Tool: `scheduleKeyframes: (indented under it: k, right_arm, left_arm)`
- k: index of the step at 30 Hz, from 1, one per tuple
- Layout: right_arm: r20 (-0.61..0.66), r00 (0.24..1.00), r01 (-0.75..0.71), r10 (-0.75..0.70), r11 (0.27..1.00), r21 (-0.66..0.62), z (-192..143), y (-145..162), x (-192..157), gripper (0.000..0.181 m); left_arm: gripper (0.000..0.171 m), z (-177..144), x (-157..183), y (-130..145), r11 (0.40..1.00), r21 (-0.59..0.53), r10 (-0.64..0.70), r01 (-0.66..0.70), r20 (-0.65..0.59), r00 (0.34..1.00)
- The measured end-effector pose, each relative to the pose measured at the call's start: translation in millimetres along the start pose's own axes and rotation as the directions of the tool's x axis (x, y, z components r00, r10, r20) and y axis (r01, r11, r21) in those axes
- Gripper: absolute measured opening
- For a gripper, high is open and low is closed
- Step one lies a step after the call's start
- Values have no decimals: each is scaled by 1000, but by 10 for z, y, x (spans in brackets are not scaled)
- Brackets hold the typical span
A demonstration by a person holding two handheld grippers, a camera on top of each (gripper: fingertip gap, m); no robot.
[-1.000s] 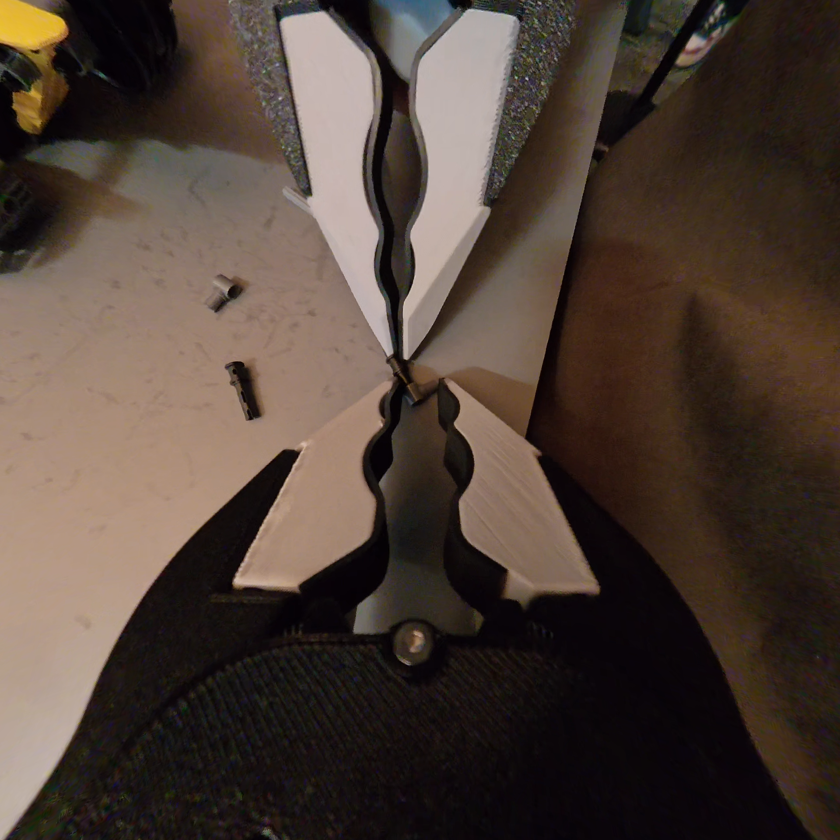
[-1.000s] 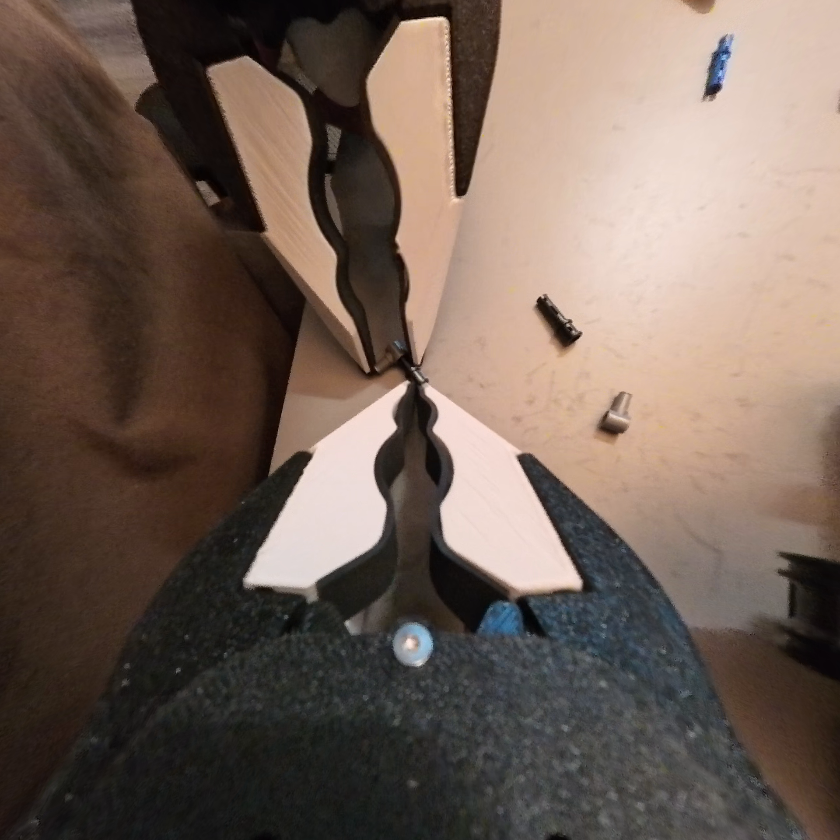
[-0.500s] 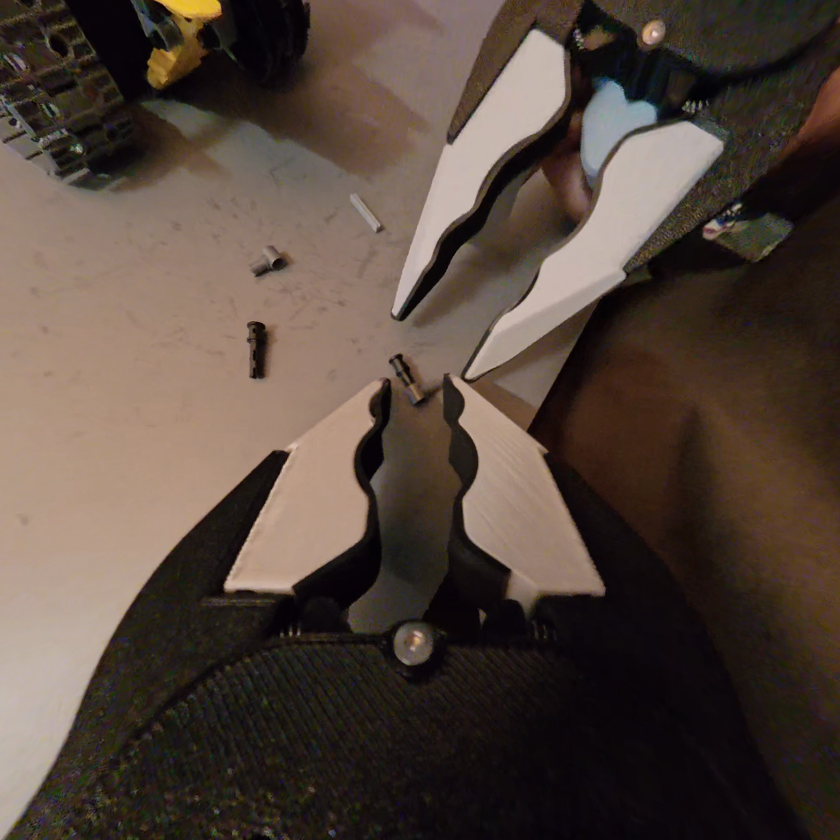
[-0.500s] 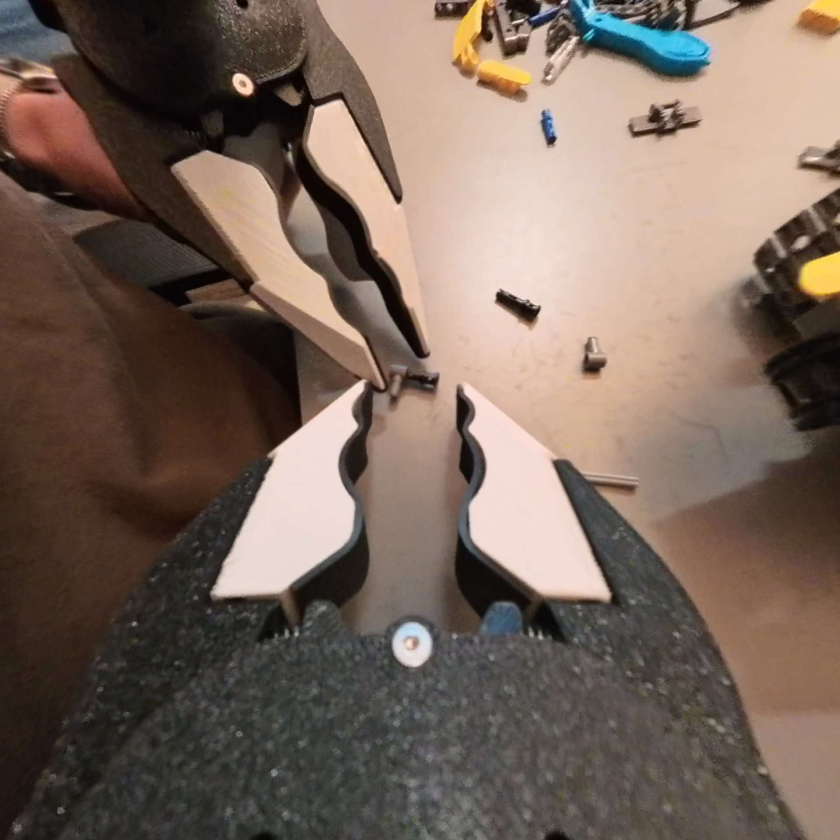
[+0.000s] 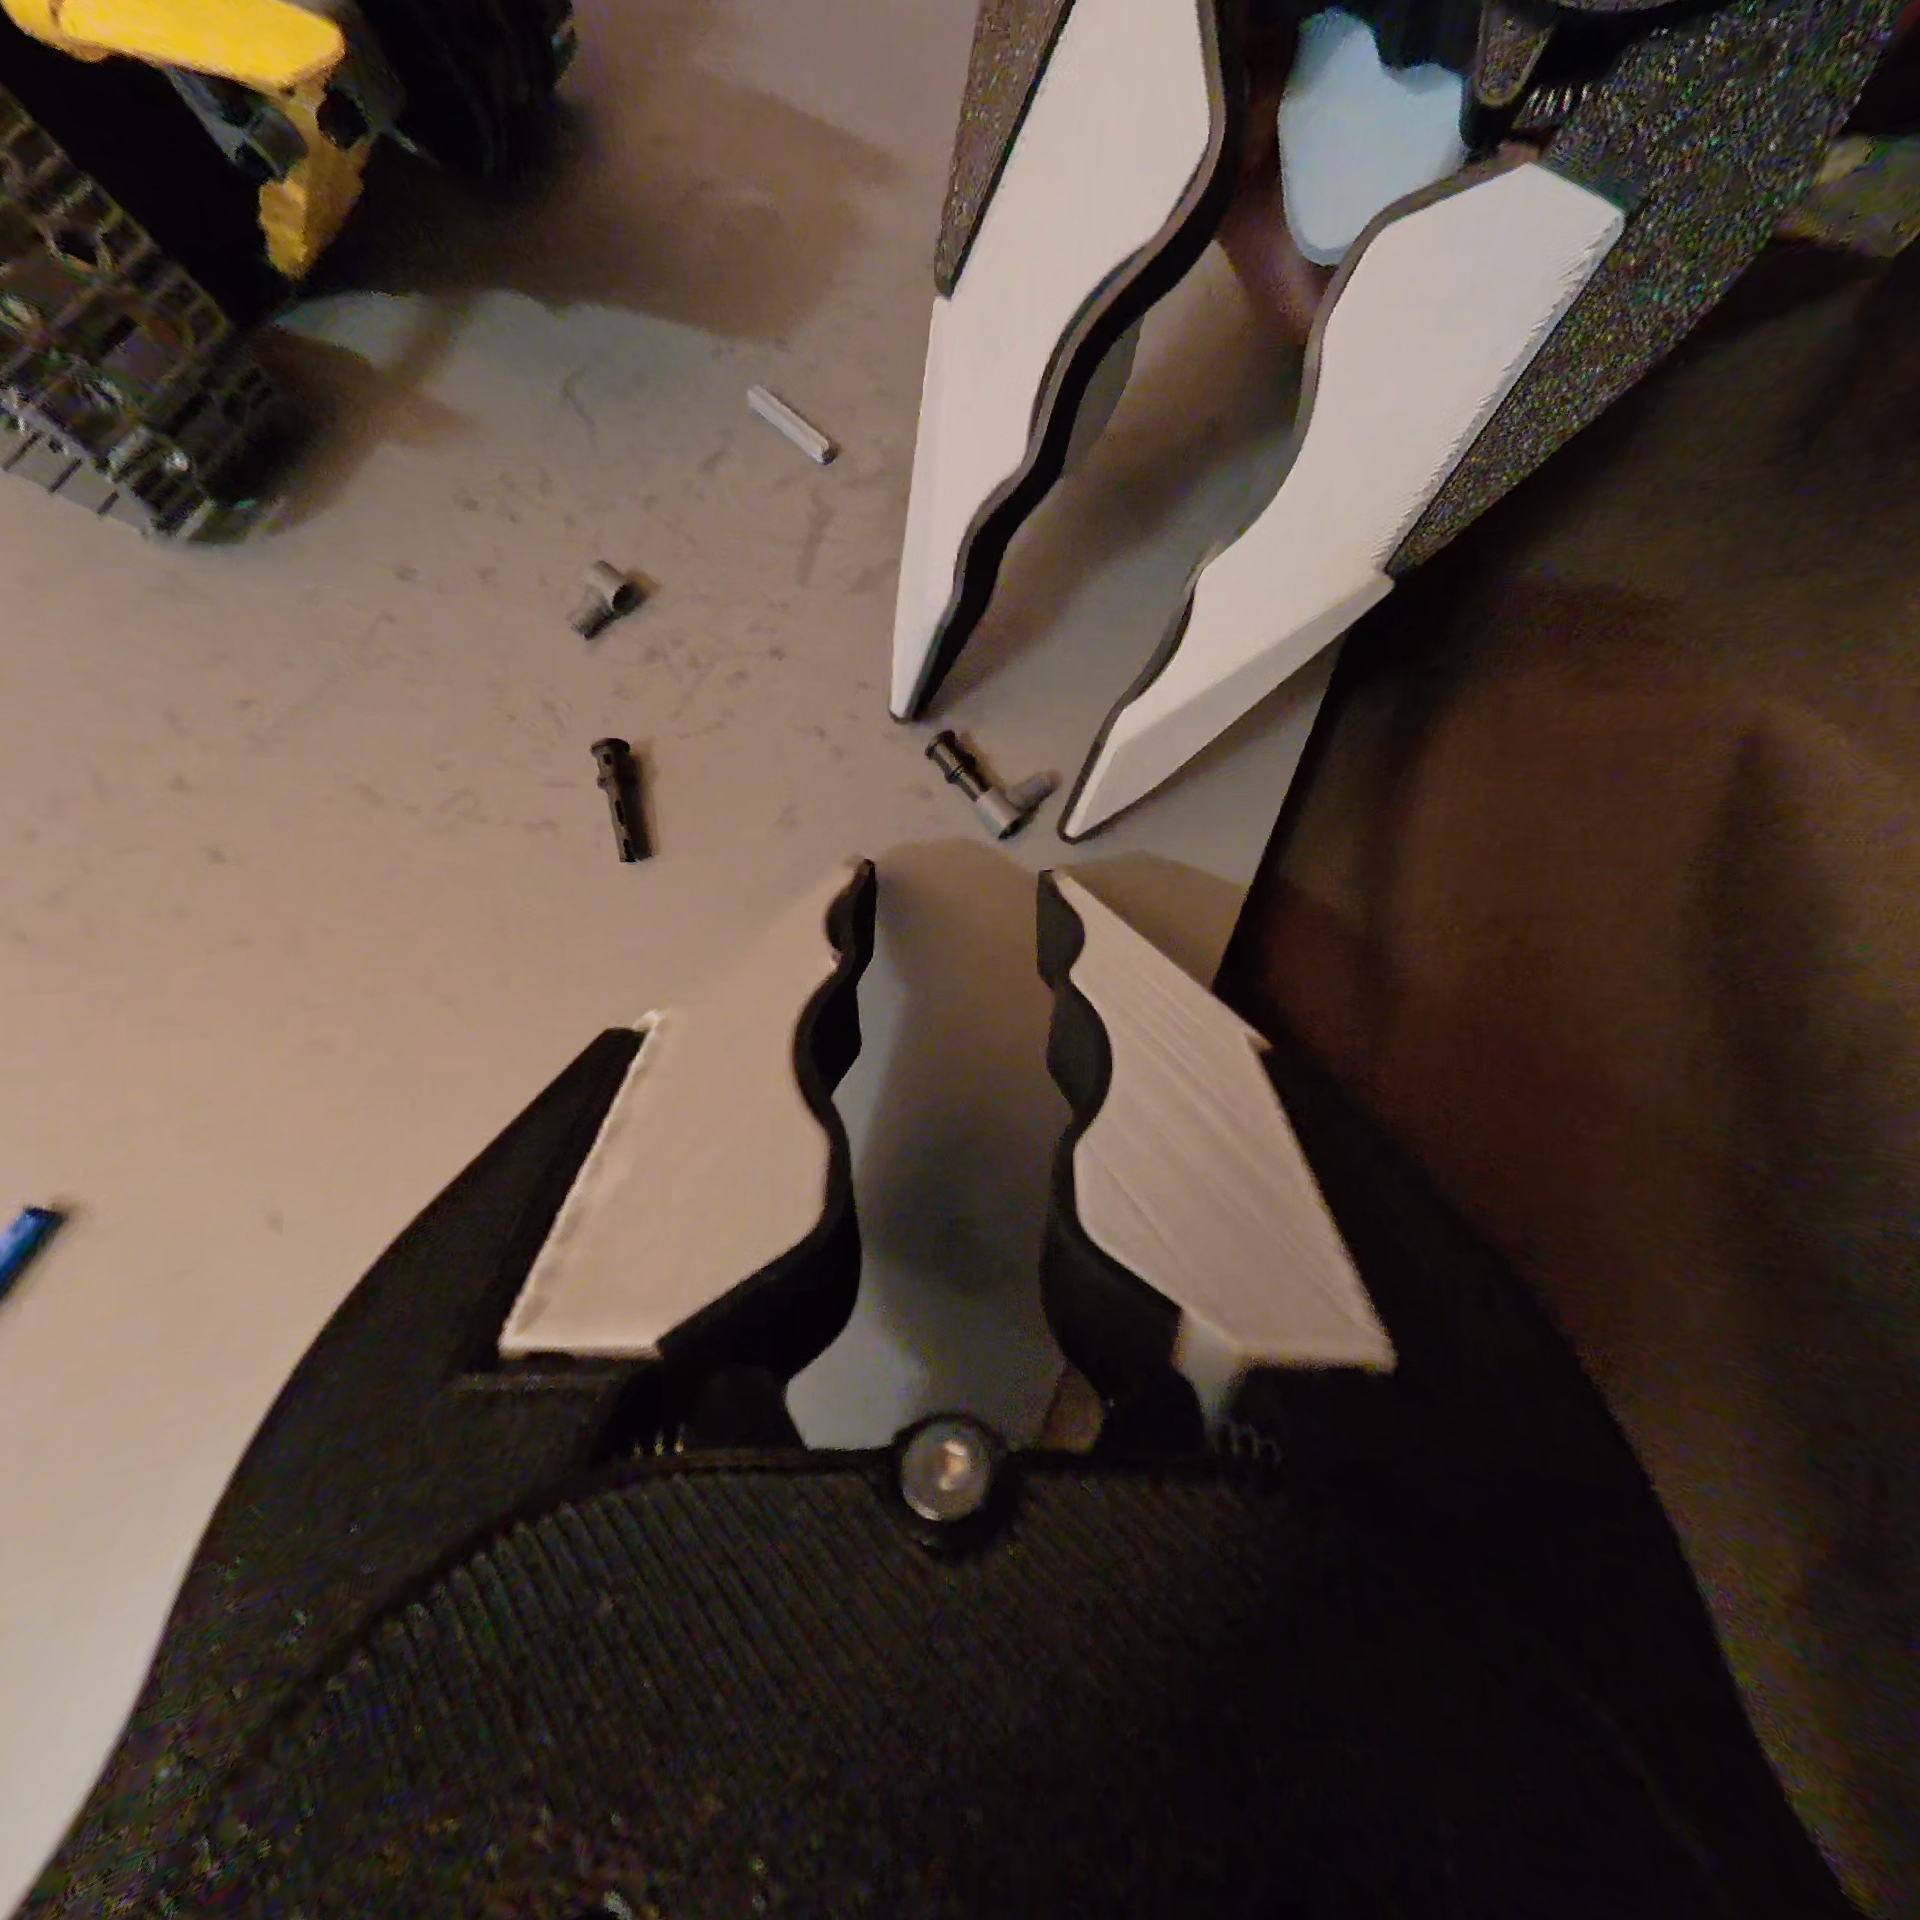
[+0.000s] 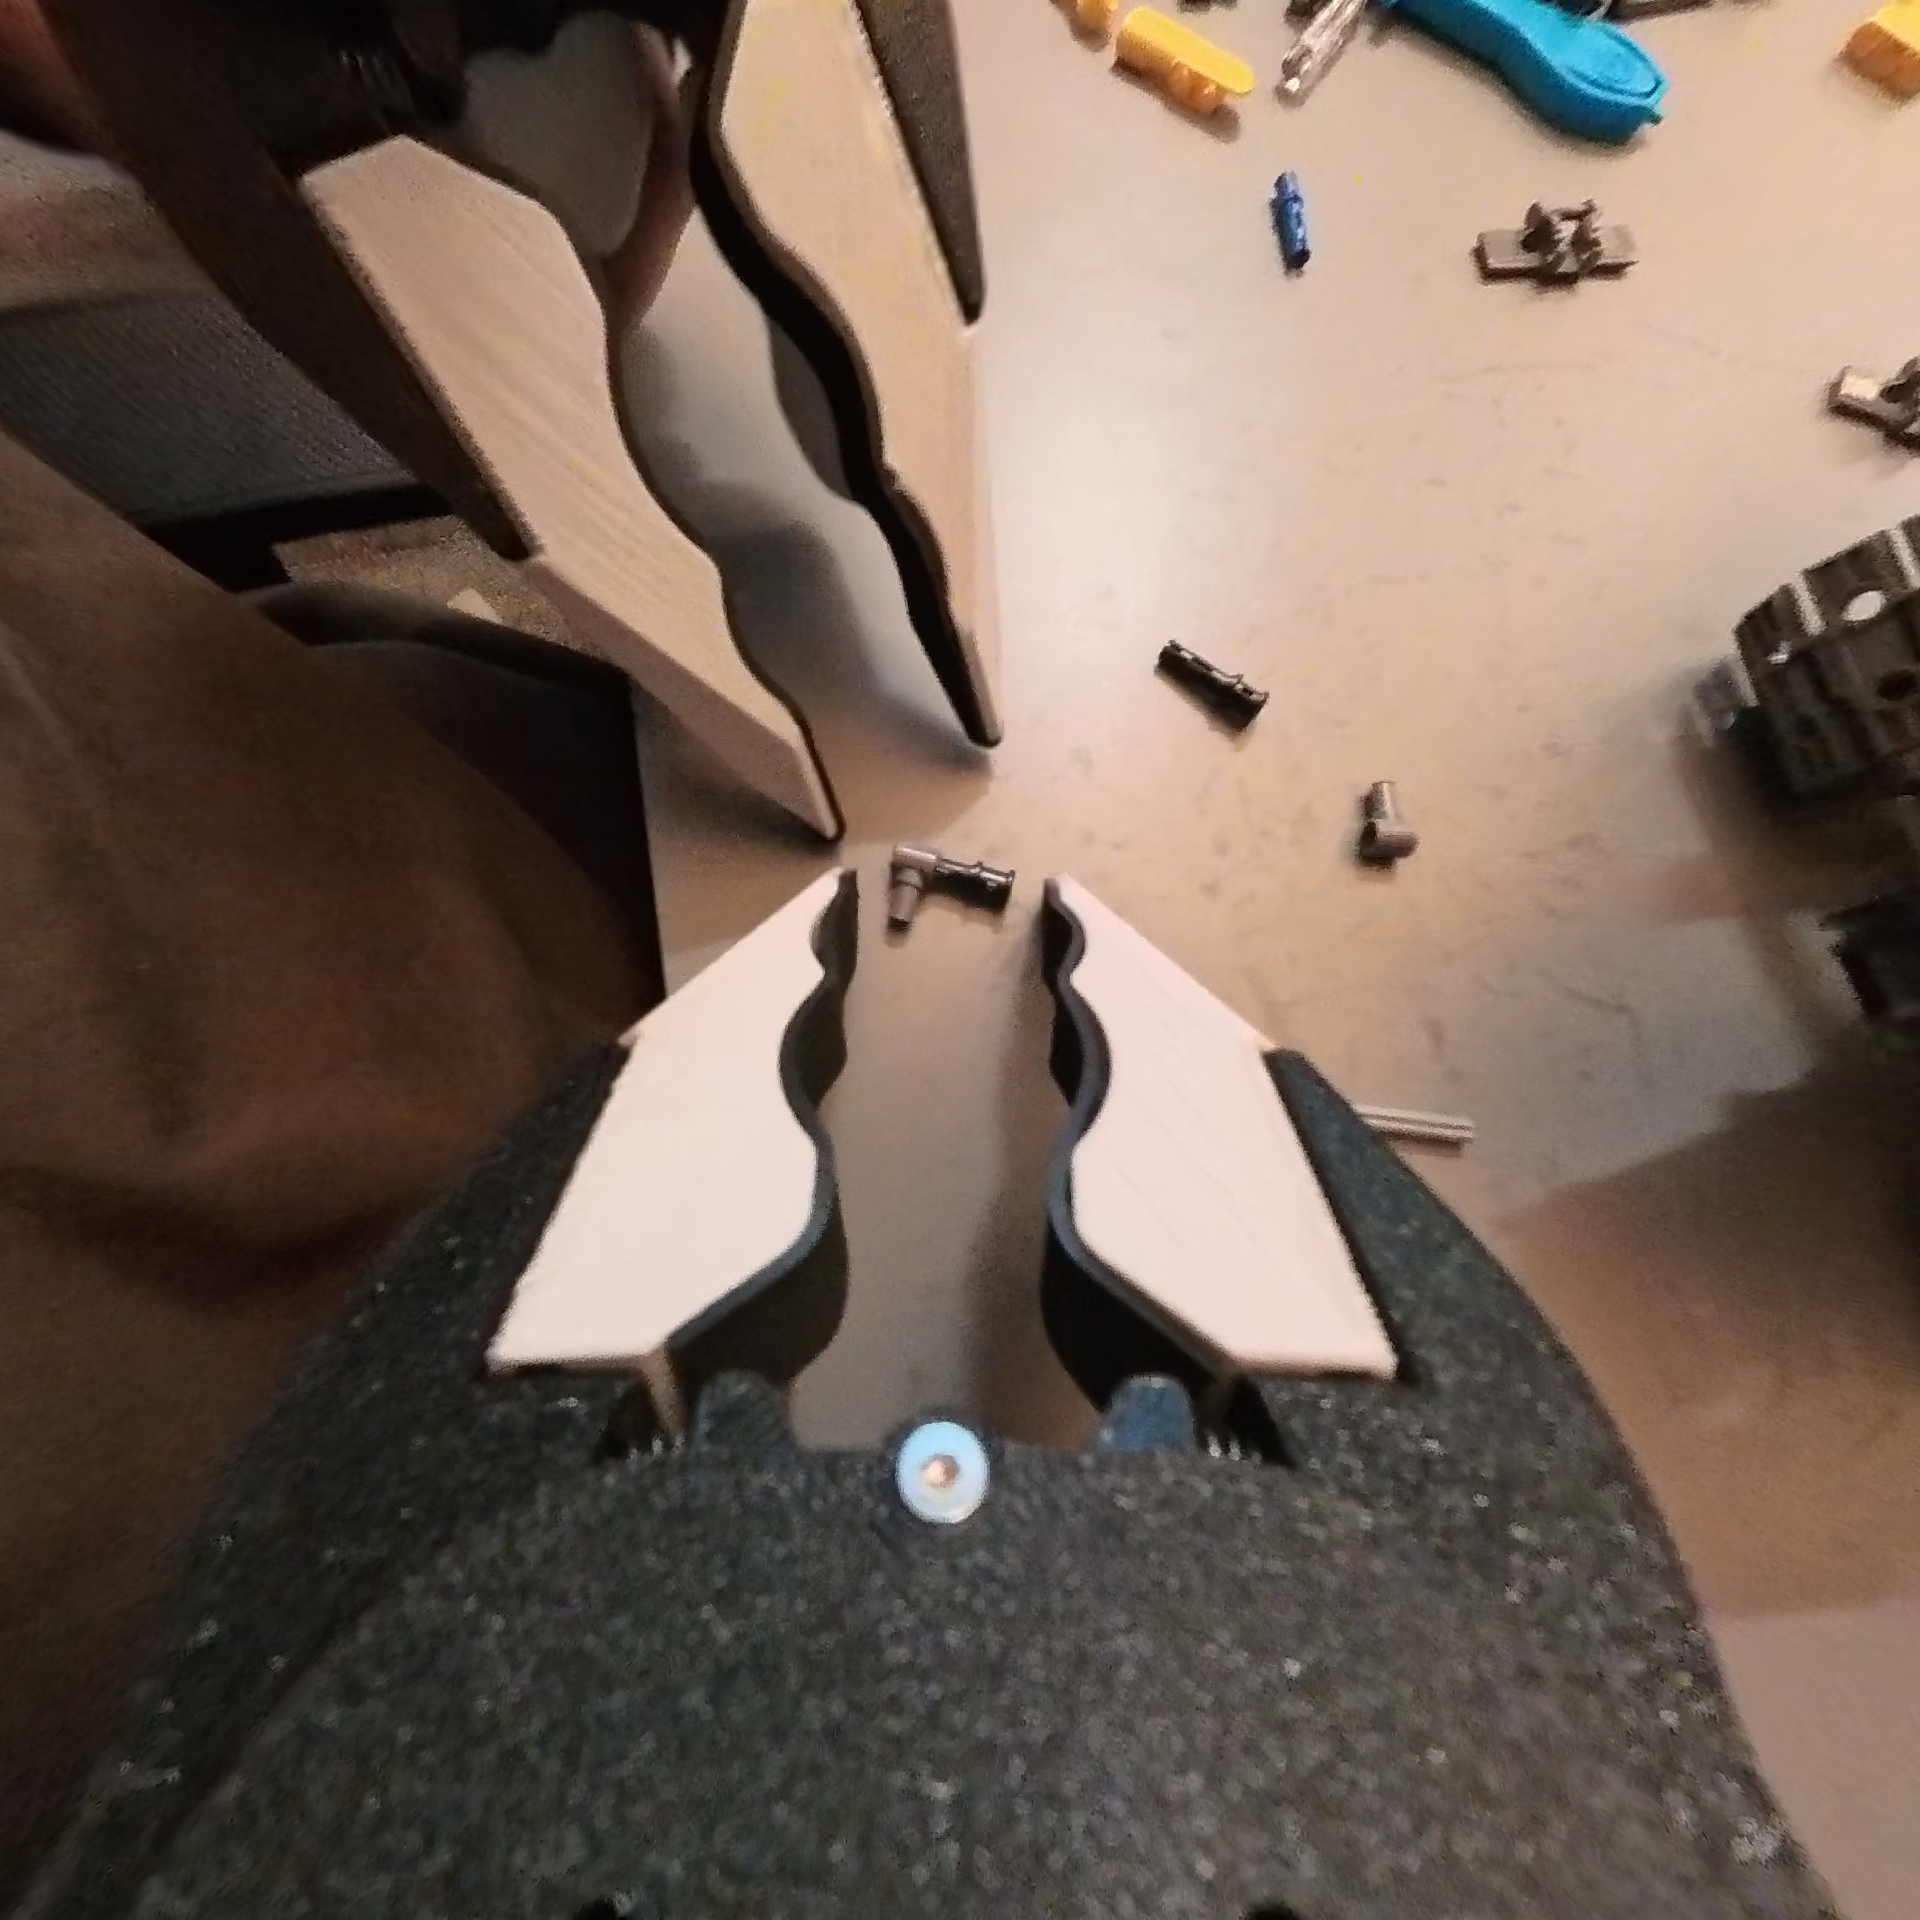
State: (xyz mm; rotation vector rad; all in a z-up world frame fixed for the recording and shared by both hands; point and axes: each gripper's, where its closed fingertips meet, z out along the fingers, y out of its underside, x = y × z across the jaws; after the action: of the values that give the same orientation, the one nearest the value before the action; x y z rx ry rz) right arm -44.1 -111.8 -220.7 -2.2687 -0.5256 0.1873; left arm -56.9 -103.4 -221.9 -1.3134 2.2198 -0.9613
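A small black pin joined to a grey elbow connector [image 5: 977,784] lies on the beige table [image 5: 312,935], between the two grippers. My left gripper [image 5: 956,873] is open and empty, with its tips just short of the piece. My right gripper [image 6: 948,881] is open and empty, and the joined piece [image 6: 940,875] lies right at its tips. In the left wrist view the right gripper [image 5: 987,774] comes in from the top with the piece between its fingertips. In the right wrist view the left gripper [image 6: 906,784] comes in from the upper left.
A loose black pin [image 5: 621,800], a grey connector [image 5: 603,597] and a grey axle [image 5: 792,424] lie nearby. A yellow and black tracked model [image 5: 125,312] stands at the far left. Blue and yellow parts [image 6: 1538,52] lie farther off. A brown garment [image 5: 1610,935] borders the table edge. My two grippers' fingertips are within a few centimetres of each other.
Both grippers were shut tip to tip on the pin and connector. Both have opened and drawn back a little. The joined piece now lies on the table.
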Motion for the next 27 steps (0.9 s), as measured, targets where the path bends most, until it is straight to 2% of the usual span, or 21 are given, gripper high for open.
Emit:
scheduleKeyframes:
  k: [8,27]
  right_arm:
    - [29,1000,9,-8,1000,-14,35,-1,19,22]
    - [168,977,133,-131,991,-2,42,-5,-7,21]
  left_arm:
    - [24,66,36,-47,986,-2,164,-166,-154,974]
    - [12,67,22,-36,971,26,236,-237,-237,942]
